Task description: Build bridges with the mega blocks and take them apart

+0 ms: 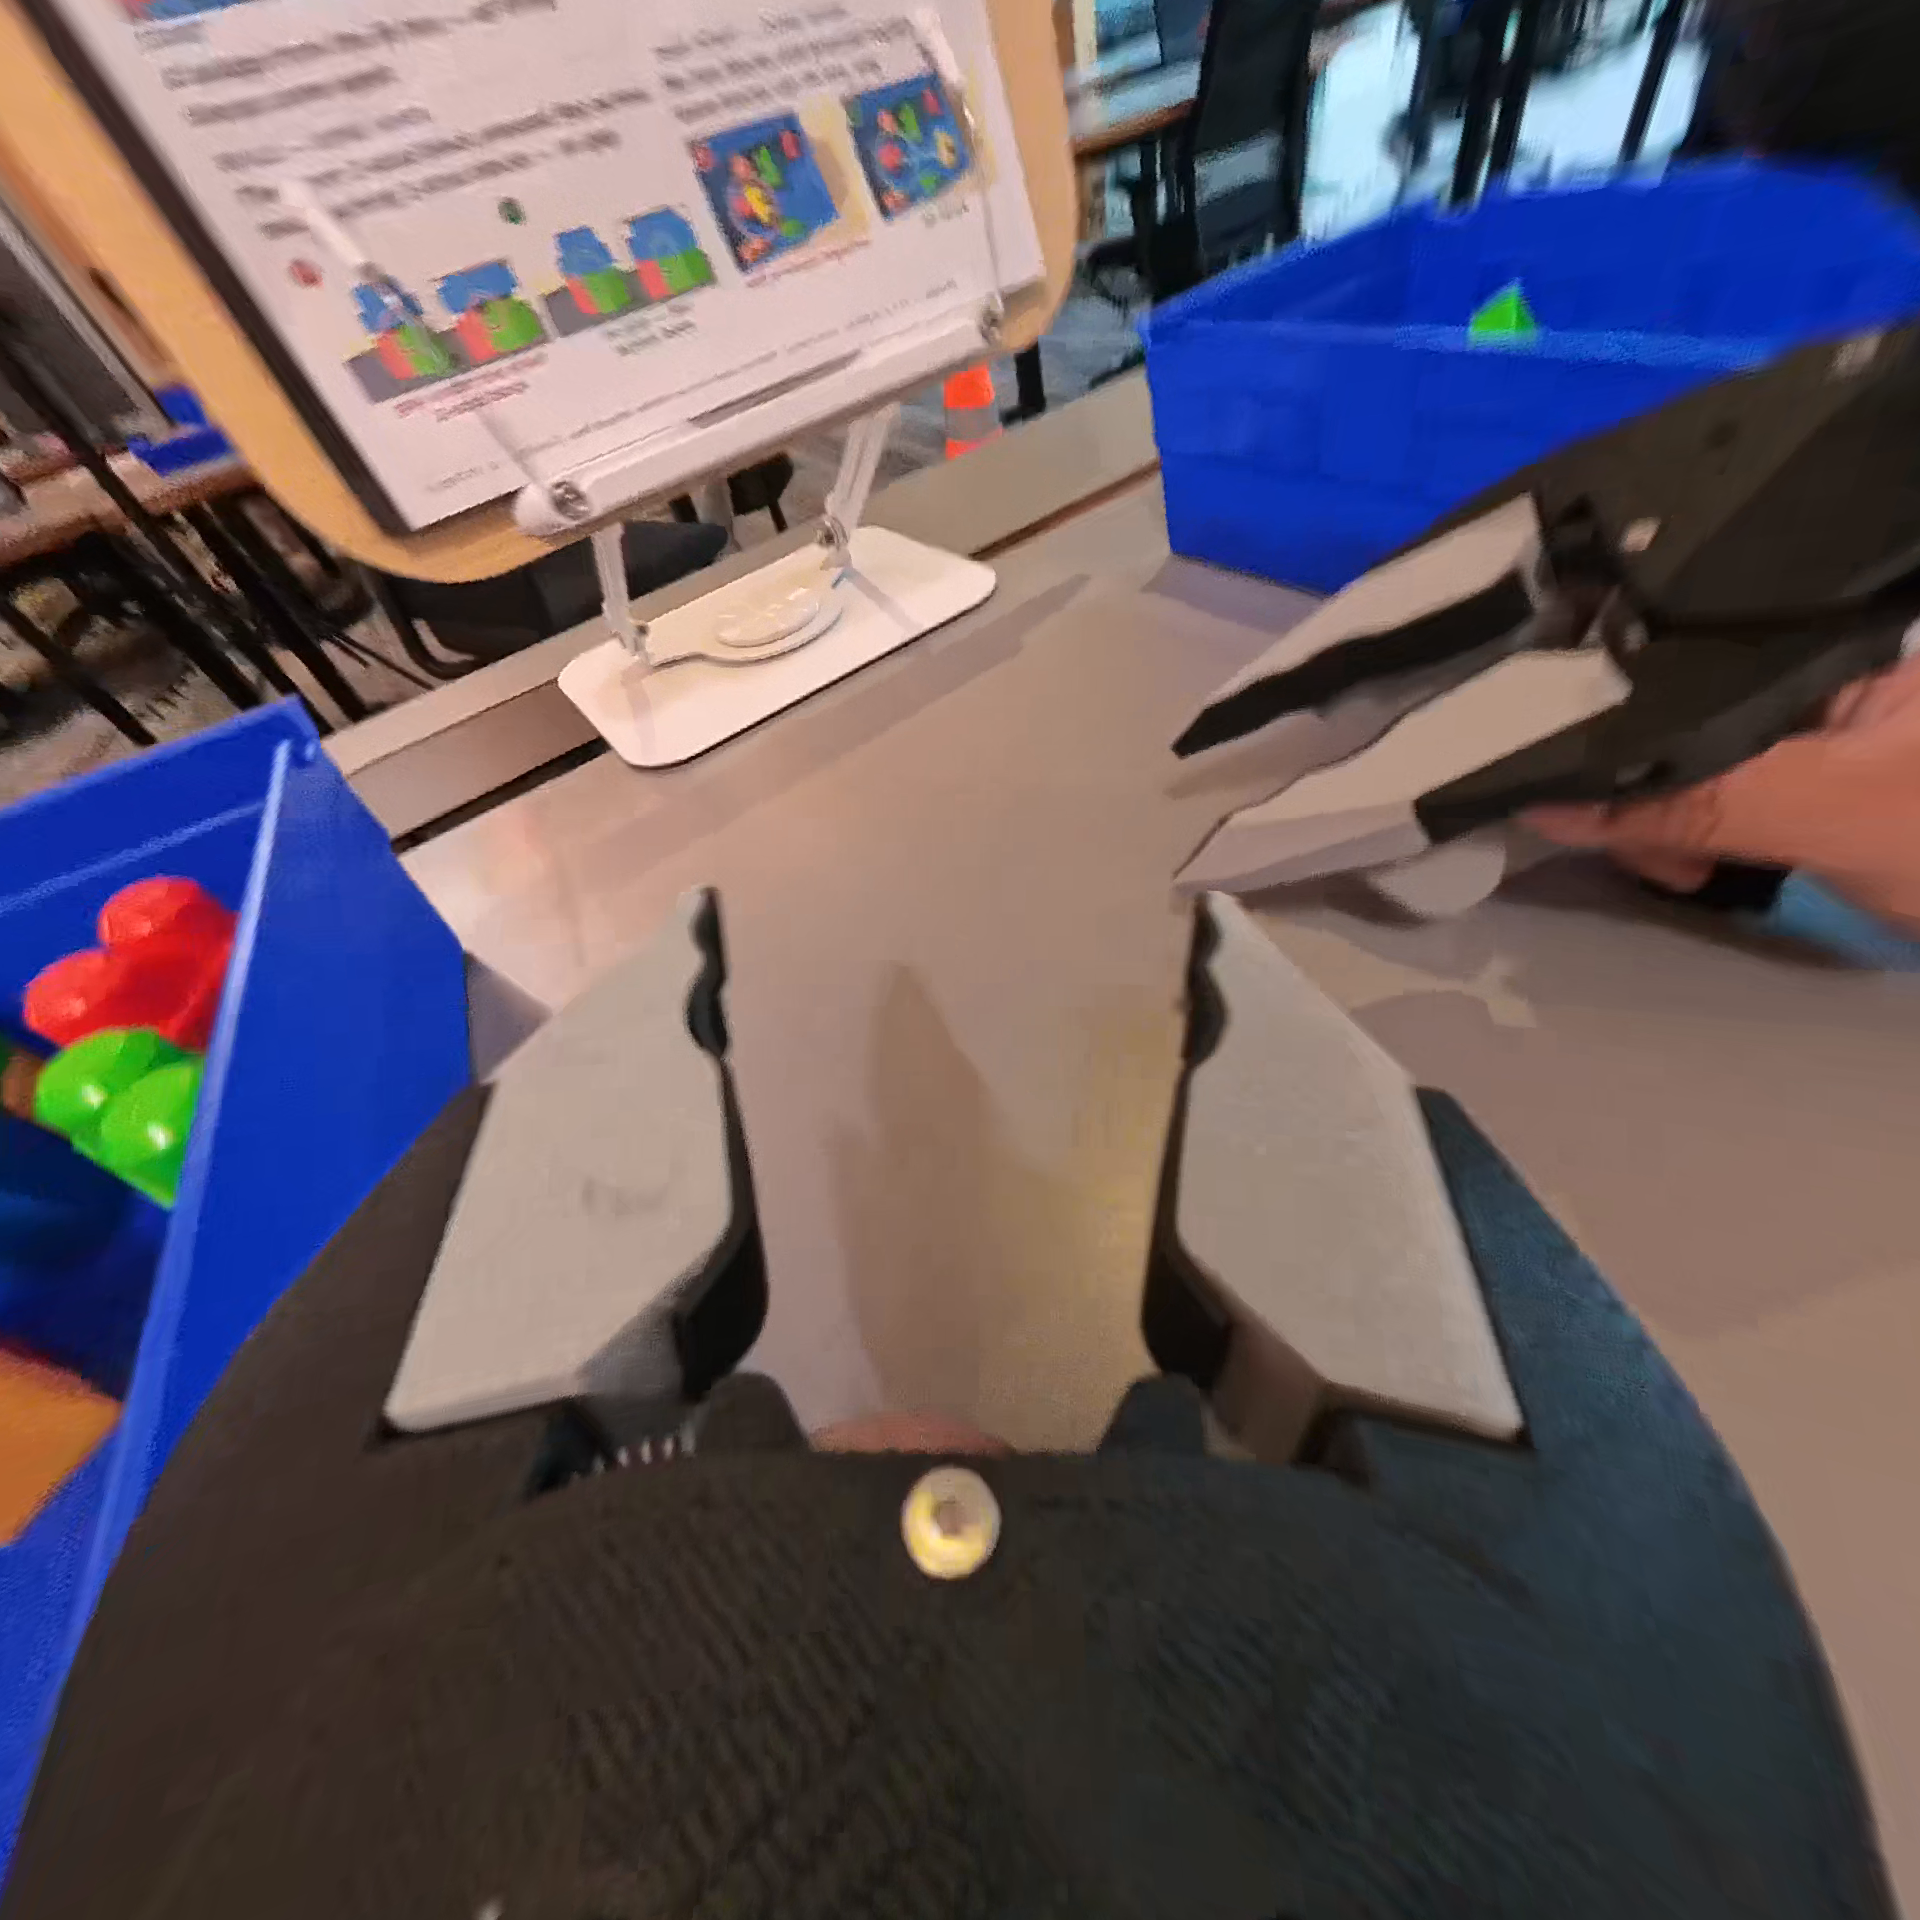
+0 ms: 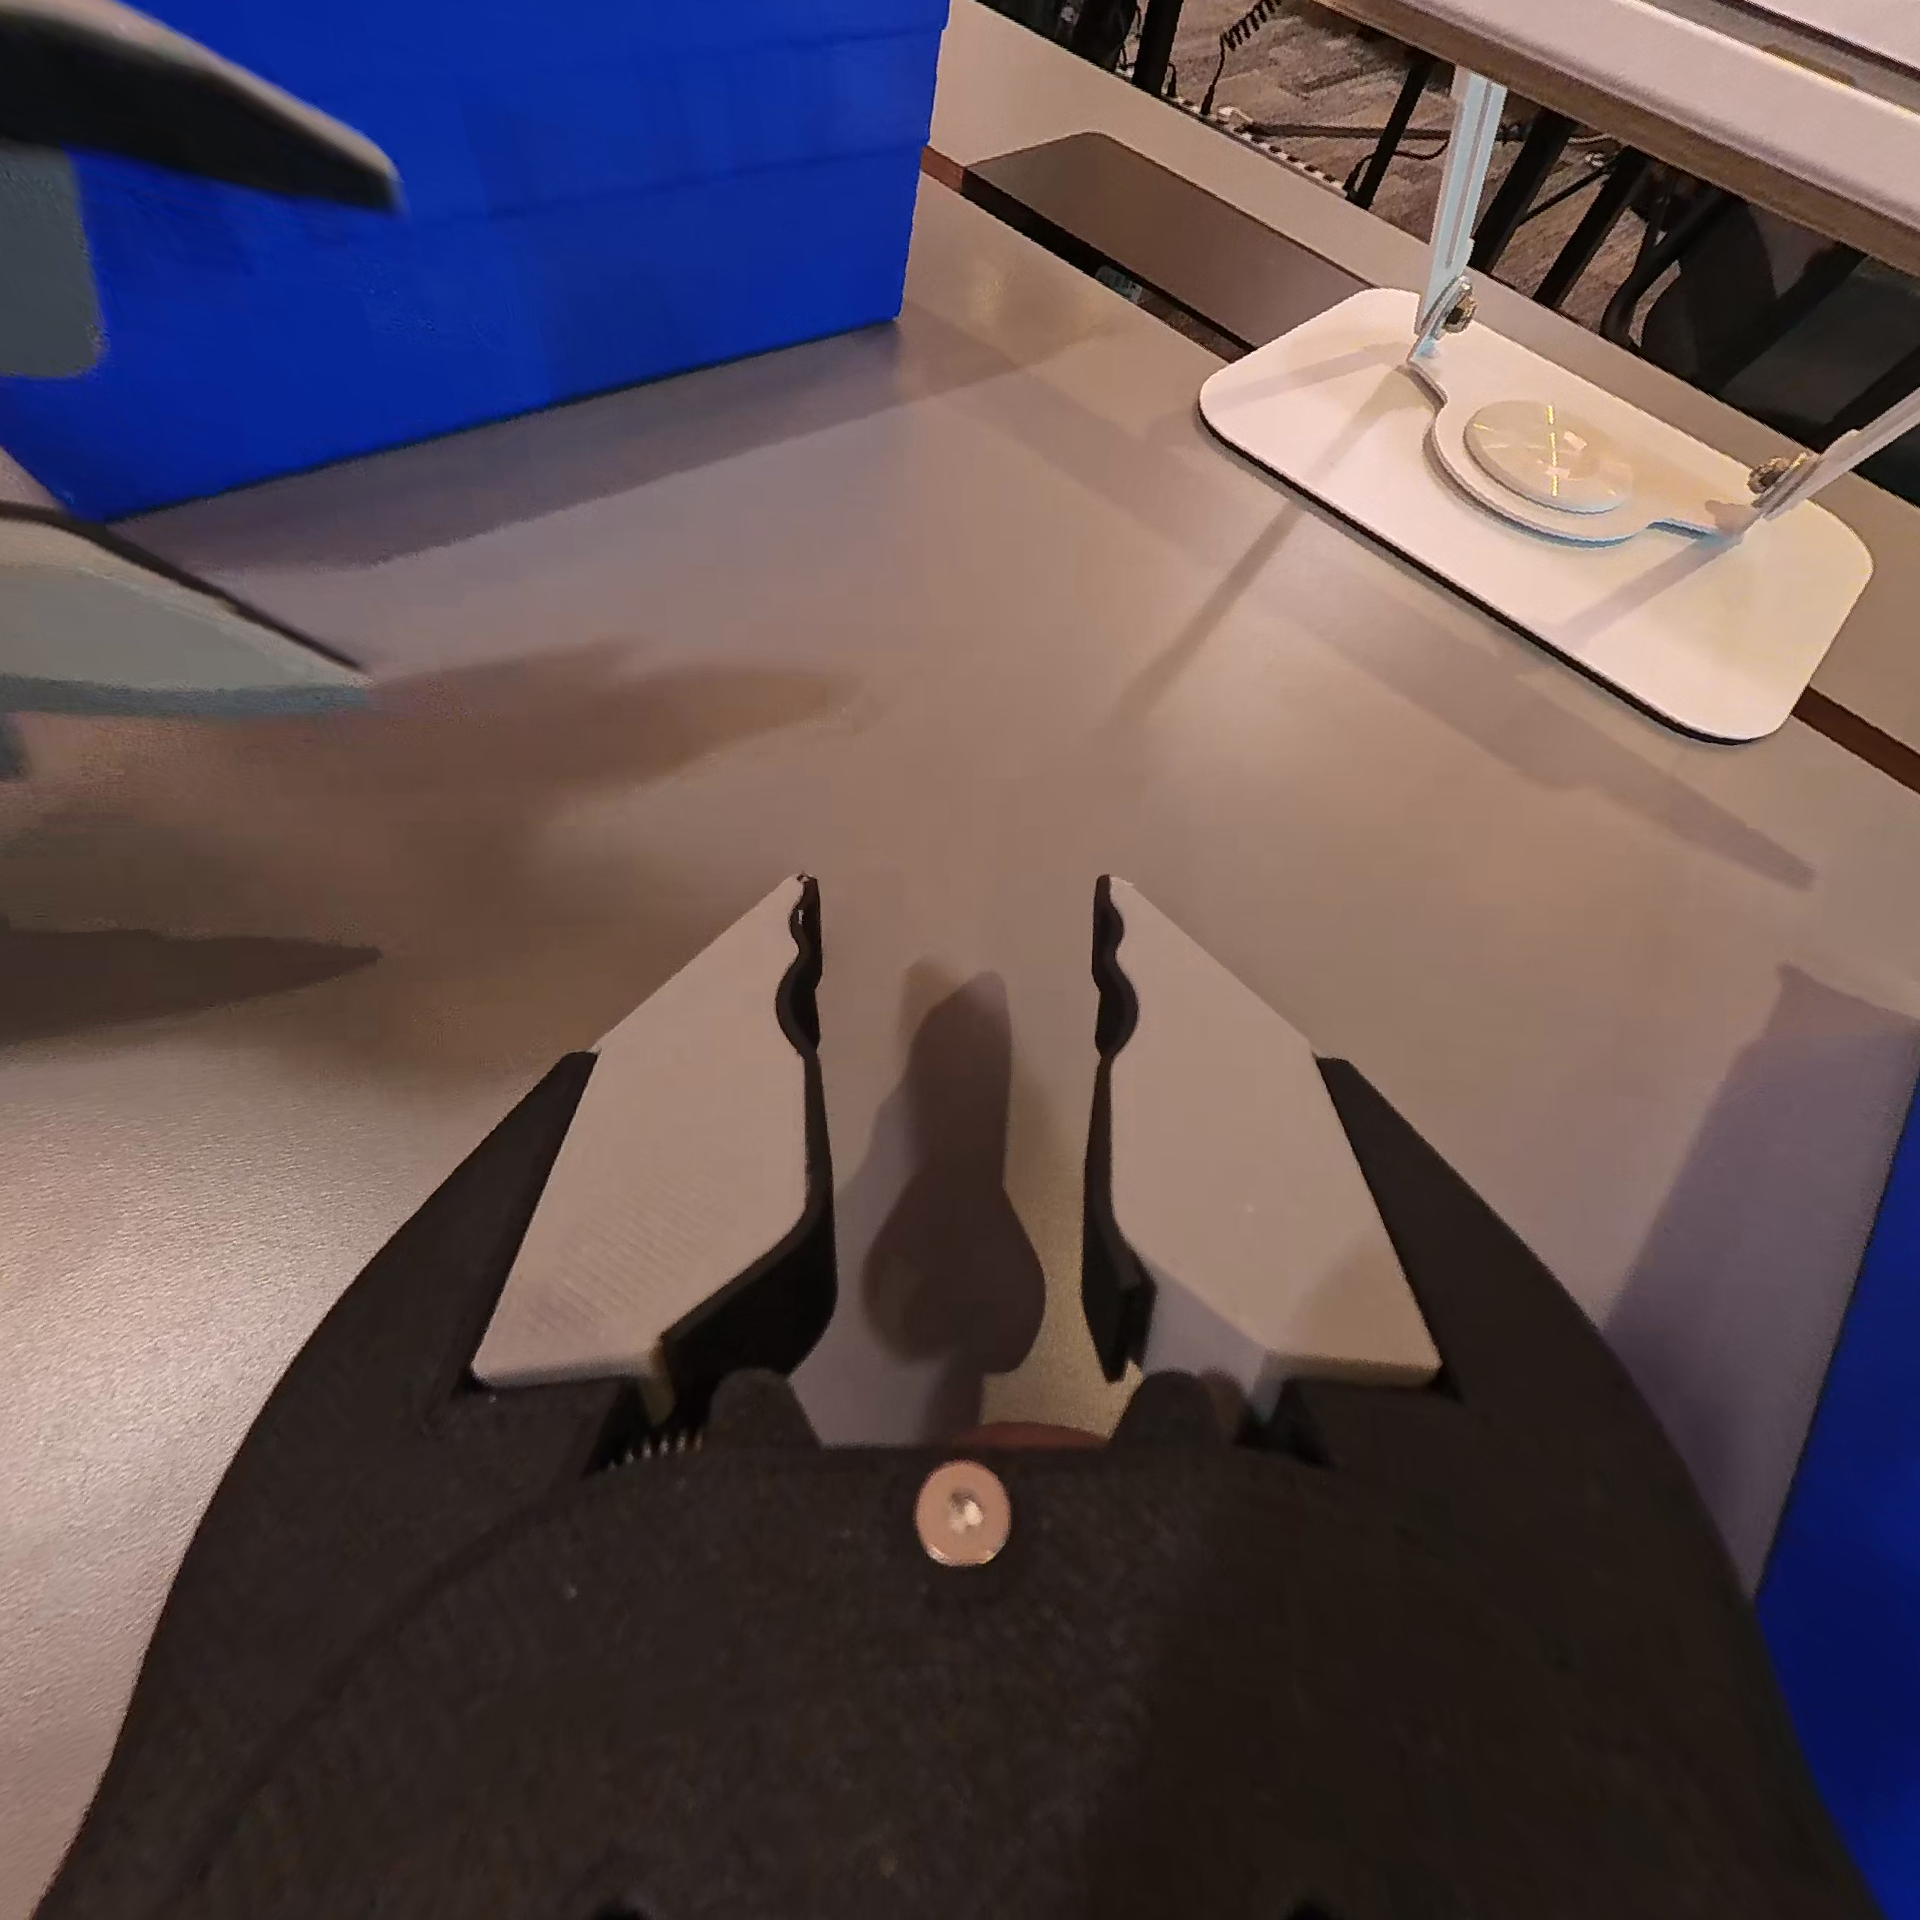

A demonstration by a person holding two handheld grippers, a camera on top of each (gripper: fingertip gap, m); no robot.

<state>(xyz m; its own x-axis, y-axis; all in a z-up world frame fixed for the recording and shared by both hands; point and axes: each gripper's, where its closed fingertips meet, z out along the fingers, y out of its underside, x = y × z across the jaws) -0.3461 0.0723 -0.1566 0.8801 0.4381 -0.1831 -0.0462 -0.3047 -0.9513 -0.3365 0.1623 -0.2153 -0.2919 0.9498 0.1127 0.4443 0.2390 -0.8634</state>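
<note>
My left gripper (image 1: 951, 914) is open and empty, held low over the grey table (image 1: 935, 790). A red block (image 1: 135, 971) and a green block (image 1: 114, 1107) lie in a blue bin (image 1: 312, 1039) at its left. My right gripper (image 2: 956, 894) is open and empty over the bare table (image 2: 935, 623); it also shows at the right of the left wrist view (image 1: 1184, 810), held by a hand (image 1: 1787, 821). The left gripper's fingers (image 2: 177, 644) show blurred at the left edge of the right wrist view. A green block corner (image 1: 1501, 317) peeks from a second blue bin (image 1: 1351, 416).
A white stand (image 1: 779, 644) at the table's back edge holds an instruction sheet (image 1: 540, 208) with block pictures; its base shows in the right wrist view (image 2: 1538, 520). A blue bin (image 2: 499, 229) stands at back left there, and another blue bin wall (image 2: 1860, 1351) at the right edge.
</note>
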